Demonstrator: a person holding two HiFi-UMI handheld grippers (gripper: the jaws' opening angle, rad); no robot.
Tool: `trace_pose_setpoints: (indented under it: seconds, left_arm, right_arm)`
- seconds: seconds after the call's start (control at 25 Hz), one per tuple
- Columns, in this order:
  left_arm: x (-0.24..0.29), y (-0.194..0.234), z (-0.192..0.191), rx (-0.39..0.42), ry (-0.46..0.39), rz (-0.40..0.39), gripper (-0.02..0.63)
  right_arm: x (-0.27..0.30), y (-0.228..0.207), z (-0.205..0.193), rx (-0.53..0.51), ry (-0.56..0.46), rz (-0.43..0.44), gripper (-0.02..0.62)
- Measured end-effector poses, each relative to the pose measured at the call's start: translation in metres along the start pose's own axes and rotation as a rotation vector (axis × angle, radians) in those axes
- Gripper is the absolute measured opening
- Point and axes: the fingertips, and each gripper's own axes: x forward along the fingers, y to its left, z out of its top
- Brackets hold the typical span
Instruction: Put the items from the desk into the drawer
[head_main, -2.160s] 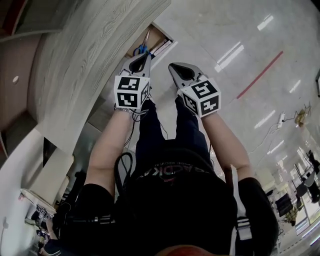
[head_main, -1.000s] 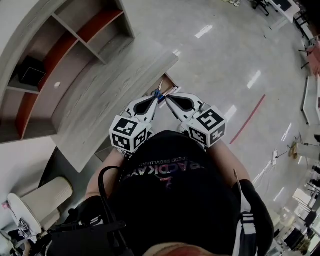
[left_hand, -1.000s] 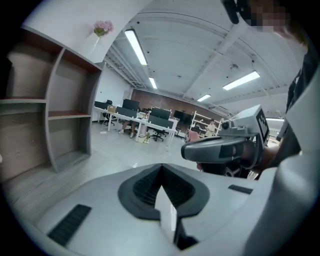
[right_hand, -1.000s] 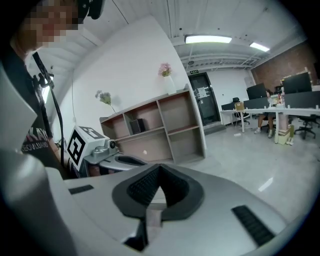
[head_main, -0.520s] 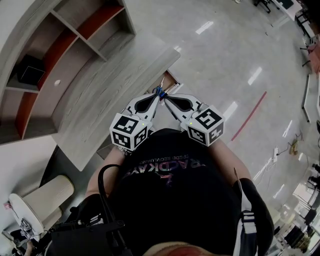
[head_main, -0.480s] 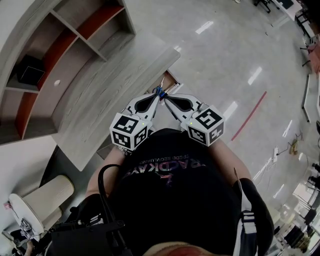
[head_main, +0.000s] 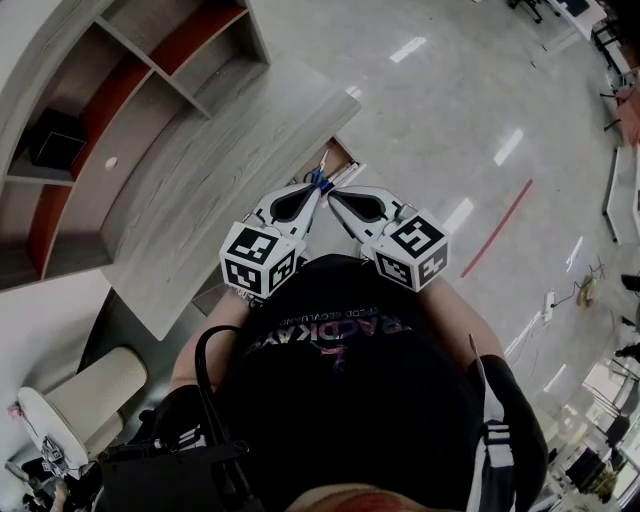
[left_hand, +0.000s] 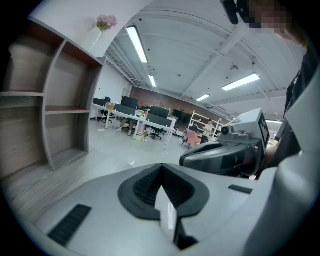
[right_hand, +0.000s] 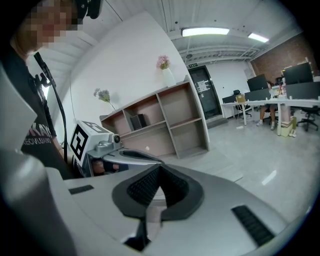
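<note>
Both grippers are raised side by side in front of the person's chest, tips almost touching. In the head view my left gripper (head_main: 314, 188) and right gripper (head_main: 334, 196) point away over the pale wooden desk's end (head_main: 200, 190). Past their tips shows a sliver of the open drawer (head_main: 338, 157) with something blue (head_main: 320, 180) in it, mostly hidden. The left gripper (left_hand: 161, 168) has its jaws pressed together with nothing between them. The right gripper (right_hand: 159, 170) is likewise shut and empty. Each gripper view shows the other gripper beside it. No desk items are visible.
A wooden shelf unit (head_main: 120, 70) with a dark box stands behind the desk. Glossy grey floor with a red line (head_main: 495, 215) lies to the right. A pale cylinder (head_main: 95, 385) stands at lower left. Office desks and chairs (left_hand: 145, 125) are far off.
Since 2.2 s ago the view has tilted up from the person's legs and the grippers' tips have come together. Over the last second almost nothing has moved.
</note>
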Motion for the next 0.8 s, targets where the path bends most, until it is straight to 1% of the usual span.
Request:
trace_pose_setpoints:
  seconds: [0.8]
  left_arm:
    - [0.0027, -0.0078, -0.0032, -0.008, -0.005, -0.004, 0.011]
  right_arm:
    - [-0.0093, 0.0000, -0.0060, -0.004, 0.002, -0.010, 0.015]
